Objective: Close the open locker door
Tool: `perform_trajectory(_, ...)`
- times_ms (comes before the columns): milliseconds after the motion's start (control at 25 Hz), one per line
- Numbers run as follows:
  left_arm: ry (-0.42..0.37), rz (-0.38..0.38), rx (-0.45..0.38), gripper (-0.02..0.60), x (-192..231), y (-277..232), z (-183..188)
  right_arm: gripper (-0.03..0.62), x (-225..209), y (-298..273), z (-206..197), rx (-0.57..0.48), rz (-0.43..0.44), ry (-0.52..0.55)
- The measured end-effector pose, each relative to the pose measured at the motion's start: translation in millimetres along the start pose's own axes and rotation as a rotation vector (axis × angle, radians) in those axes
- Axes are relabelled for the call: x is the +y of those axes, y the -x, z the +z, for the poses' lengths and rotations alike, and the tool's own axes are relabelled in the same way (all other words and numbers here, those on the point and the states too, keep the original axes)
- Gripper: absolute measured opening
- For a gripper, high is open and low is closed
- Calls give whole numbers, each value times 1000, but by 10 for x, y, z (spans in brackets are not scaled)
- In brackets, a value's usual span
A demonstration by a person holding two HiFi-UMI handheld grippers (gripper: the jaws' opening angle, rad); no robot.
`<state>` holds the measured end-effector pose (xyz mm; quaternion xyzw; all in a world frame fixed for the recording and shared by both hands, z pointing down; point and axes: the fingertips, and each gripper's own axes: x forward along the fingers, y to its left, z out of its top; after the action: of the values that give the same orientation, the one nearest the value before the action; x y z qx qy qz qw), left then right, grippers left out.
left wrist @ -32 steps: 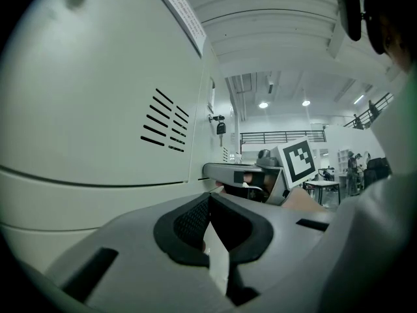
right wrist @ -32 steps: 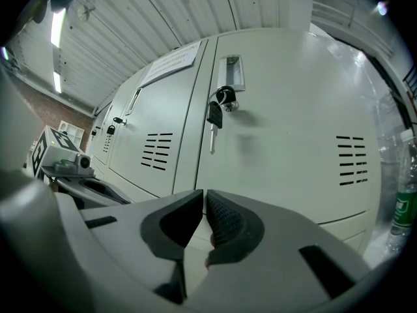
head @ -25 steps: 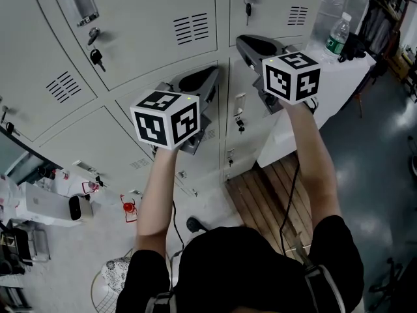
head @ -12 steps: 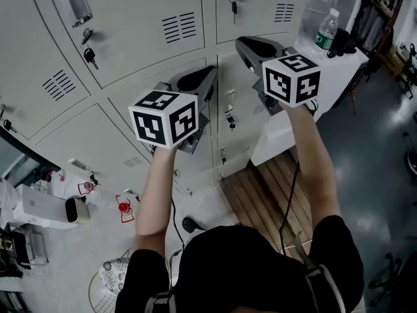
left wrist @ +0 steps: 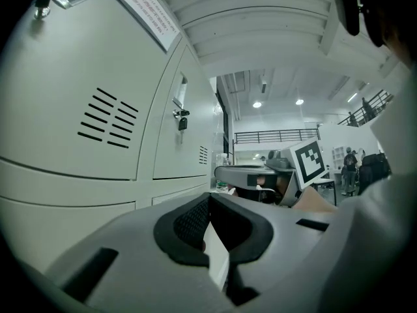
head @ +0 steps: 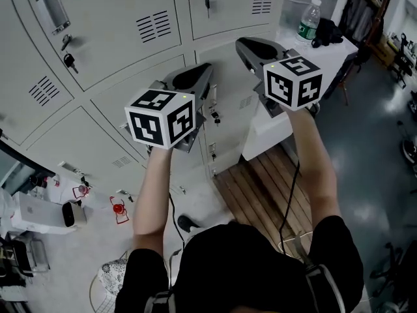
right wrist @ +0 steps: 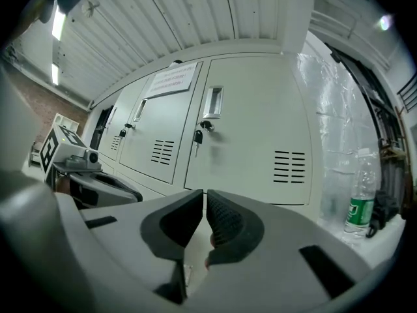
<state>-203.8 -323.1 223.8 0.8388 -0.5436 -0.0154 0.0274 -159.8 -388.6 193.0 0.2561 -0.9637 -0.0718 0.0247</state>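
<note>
The locker doors (head: 111, 18) were smooth painted sheet metal in a matt pale grey. The left gripper (left wrist: 208, 201) and the right gripper (right wrist: 204, 197) had matt grey plastic shells, with black, finely ribbed pads (right wrist: 225, 222). The water bottle (head: 307, 19) was clear, glossy plastic with a green label. The wooden slats (head: 260, 188) looked bare and brown beside a dark, glossy floor (head: 371, 162). The person's shirt (head: 241, 266) was matt black cloth.

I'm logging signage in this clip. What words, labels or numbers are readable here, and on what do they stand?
Nothing can be quoted.
Sheet on a locker: printed lines, too small to read.
Bottle: green label, too blurred to read.
Marker cubes: black-and-white patterns only, no words.
</note>
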Motion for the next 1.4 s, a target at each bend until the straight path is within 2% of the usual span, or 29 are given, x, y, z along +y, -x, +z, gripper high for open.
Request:
perform_trajectory(200, 3, -22, -3, 17, -155, -136, -17, 23, -136, 245, -45, 2, -27, -4)
perform_trajectory(520, -39, -54, 13, 17, -501, -338, -103, 23, -364, 645, -178, 8, -81, -30)
perform_trajectory(1400, -51, -95, 14, 17, -1033, -504, -314, 5, -452, 1467, -442, 22, -128, -43)
